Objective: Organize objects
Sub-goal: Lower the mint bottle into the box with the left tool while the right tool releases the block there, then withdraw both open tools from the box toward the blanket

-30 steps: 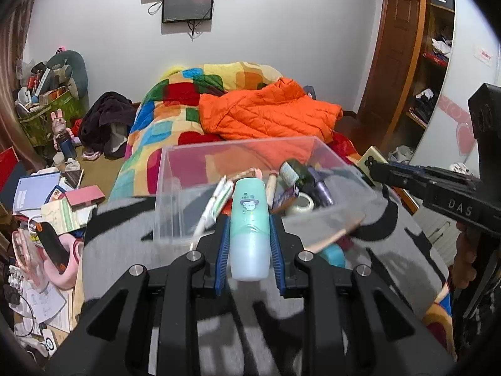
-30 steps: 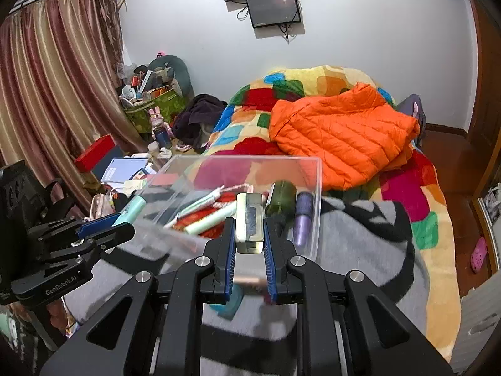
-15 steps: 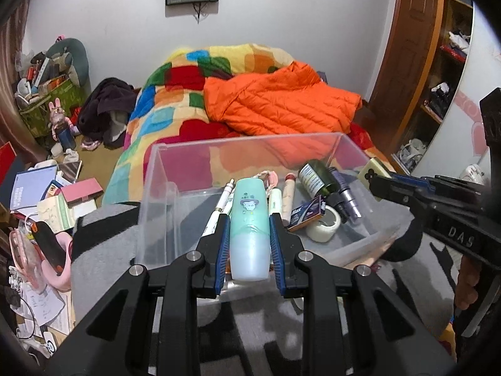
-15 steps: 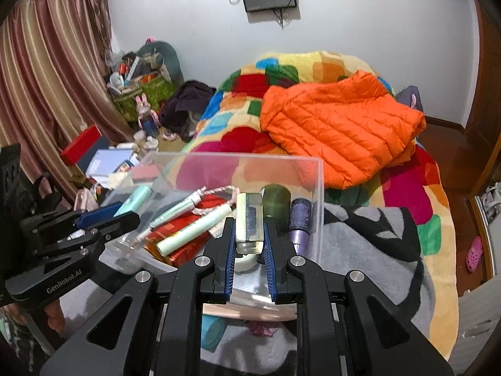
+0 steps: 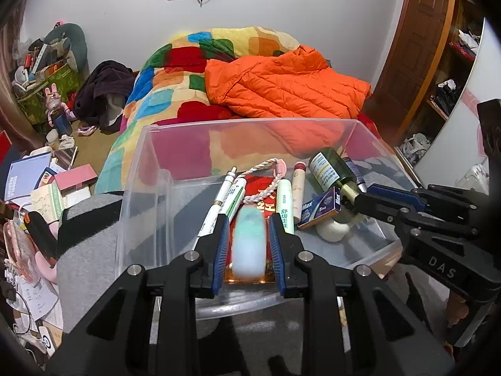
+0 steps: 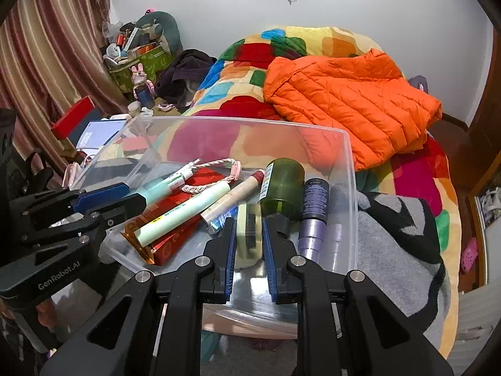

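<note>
Clear plastic bin (image 5: pixel 147 169) sits on the grey blanket (image 5: pixel 90 250), both my grippers over it. My left gripper (image 5: pixel 249 241) has parted slightly around a blurred mint bottle (image 5: pixel 249 247) between its pads. My right gripper (image 6: pixel 249 244) stands a little open around a cream-and-black block (image 6: pixel 249 235), beside the green bottle (image 6: pixel 281 188).

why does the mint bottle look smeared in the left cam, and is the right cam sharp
Left wrist view: the mint bottle between the left gripper fingers is motion-blurred, while the clear bin stays crisp. Right wrist view: mostly sharp, the cream case is slightly soft, and fisheye bends the room edges.
</note>
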A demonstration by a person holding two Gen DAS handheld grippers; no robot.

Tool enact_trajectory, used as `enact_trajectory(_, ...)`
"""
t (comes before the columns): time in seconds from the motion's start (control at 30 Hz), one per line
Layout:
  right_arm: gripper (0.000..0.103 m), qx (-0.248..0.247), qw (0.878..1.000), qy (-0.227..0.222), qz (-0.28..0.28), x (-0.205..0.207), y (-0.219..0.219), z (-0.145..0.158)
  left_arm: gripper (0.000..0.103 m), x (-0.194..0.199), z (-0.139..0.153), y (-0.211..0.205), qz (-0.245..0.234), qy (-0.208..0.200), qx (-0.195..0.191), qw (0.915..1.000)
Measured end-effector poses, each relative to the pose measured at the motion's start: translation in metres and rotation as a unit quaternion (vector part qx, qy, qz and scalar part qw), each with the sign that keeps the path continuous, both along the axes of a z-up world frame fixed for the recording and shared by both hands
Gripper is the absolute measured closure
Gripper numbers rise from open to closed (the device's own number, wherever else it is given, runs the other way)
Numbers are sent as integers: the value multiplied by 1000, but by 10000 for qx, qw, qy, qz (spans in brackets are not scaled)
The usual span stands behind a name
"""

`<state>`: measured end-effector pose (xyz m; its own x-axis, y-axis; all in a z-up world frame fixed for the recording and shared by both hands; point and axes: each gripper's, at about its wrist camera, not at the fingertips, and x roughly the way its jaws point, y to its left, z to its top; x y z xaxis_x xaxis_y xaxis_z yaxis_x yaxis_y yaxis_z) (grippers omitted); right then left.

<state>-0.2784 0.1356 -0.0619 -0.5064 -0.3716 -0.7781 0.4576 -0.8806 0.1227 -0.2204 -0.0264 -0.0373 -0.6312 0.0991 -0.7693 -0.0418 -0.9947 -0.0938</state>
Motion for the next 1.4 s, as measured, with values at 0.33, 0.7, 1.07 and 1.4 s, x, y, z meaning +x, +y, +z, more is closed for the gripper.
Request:
enact_trajectory(0.33, 75, -51, 9998, 166, 55, 17, 3, 15, 63, 20, 23, 2, -60, 266, -2, 9996)
enact_trajectory(0.7, 57, -174, 9975, 678, -15, 61, 27, 48, 30, 67, 47, 7, -19, 727, -194, 9972)
enact_trajectory(1.07, 56, -442, 9990, -74, 9, 88, 41, 9, 30, 94, 4, 9, 22, 172, -190, 9997)
enact_trajectory(1.4, 57, -412, 9980, -436, 202, 79, 14, -23, 30, 99, -24, 18, -78, -252, -179, 9995)
